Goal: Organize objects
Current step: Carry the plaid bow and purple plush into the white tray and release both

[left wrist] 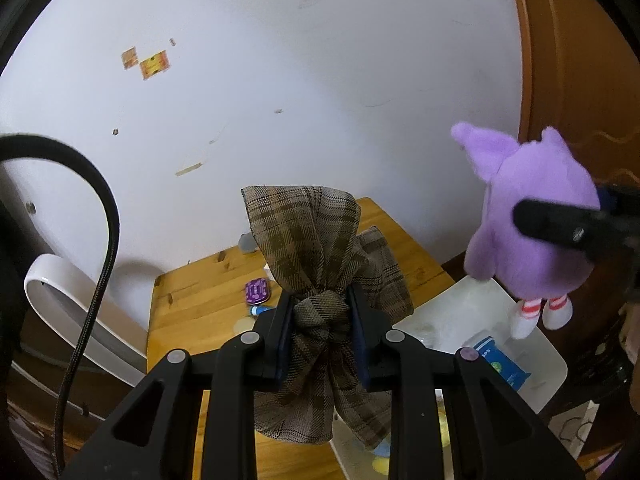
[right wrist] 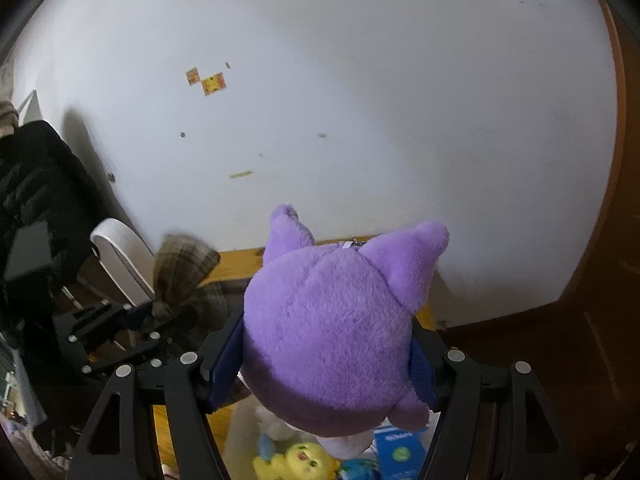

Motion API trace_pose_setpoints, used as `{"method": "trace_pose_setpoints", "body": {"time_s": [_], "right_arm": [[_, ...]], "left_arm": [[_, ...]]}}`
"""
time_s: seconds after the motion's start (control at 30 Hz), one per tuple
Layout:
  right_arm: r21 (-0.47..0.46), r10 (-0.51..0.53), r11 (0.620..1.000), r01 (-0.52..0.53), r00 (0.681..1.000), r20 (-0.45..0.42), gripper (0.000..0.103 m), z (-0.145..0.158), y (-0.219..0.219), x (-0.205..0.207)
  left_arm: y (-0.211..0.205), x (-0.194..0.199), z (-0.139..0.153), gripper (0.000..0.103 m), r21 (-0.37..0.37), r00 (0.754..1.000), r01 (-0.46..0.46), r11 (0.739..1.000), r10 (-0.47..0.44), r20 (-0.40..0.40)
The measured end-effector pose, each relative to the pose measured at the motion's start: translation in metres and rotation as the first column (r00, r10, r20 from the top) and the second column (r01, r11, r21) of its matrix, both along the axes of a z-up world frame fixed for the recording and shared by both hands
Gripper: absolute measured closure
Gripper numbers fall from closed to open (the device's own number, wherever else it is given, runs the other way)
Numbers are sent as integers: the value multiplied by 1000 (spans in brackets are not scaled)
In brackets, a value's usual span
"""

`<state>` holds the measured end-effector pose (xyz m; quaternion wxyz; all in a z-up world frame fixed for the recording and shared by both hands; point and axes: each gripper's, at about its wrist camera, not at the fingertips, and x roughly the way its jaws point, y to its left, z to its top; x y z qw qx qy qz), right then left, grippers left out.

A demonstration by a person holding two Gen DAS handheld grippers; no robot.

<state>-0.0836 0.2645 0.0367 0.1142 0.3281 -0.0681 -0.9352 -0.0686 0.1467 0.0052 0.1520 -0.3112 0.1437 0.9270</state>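
My left gripper [left wrist: 322, 320] is shut on the knot of a brown plaid fabric bow [left wrist: 320, 264] and holds it in the air above the wooden table [left wrist: 192, 304]. My right gripper [right wrist: 328, 344] is shut on a purple plush toy [right wrist: 336, 320], held above a white bin [left wrist: 536, 364]. The plush [left wrist: 532, 216] shows at the right of the left wrist view, with the right gripper's finger [left wrist: 560, 228] across it. The bow [right wrist: 184, 276] and left gripper [right wrist: 160, 316] show at the left of the right wrist view.
The bin holds a blue packet [left wrist: 500, 364], a yellow plush [right wrist: 296, 460] and other small items. A purple tin [left wrist: 258, 292] and small objects lie on the table. A white chair back [left wrist: 68, 312] stands left. A white wall is behind, a brown door [left wrist: 580, 60] right.
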Motion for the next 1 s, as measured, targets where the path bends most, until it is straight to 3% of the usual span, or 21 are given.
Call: {"method": "trace_pose_setpoints", "body": {"time_s": [0.13,0.37,0.57,0.7,0.83,0.87,0.93,1.0], "right_arm": [[14,-24,1000,23,999,48,31,-24,10,1],[29,-74,997,70,986,146,30,-66,29,-8],[28,-117,993,114,964,240,28,-105,37,-25],[87,-152,987,132,943,296,26,-132,33,-35],[81,-135,990,113,922,363,26,-155,29,-46],[72,-130,991,110,917,378,26,-159,29,-48],[62,-127,992,112,913,387,26,-166,32,-50],[56,-129,992,116,914,386,25,-168,33,-49]], "left_arm": [[19,0,-11,76,-24,1000,14,1000,-14,-5],[43,-14,-35,76,-31,997,50,998,-48,61],[60,-28,-74,76,-49,984,63,997,-54,168],[66,-32,-104,74,-60,962,84,995,-65,265],[64,-37,-115,71,-67,948,115,991,-89,304],[64,-37,-116,69,-61,946,121,991,-97,310],[60,-39,-115,49,-54,945,133,990,-110,307],[66,-32,-112,37,-50,951,135,990,-115,287]]}}
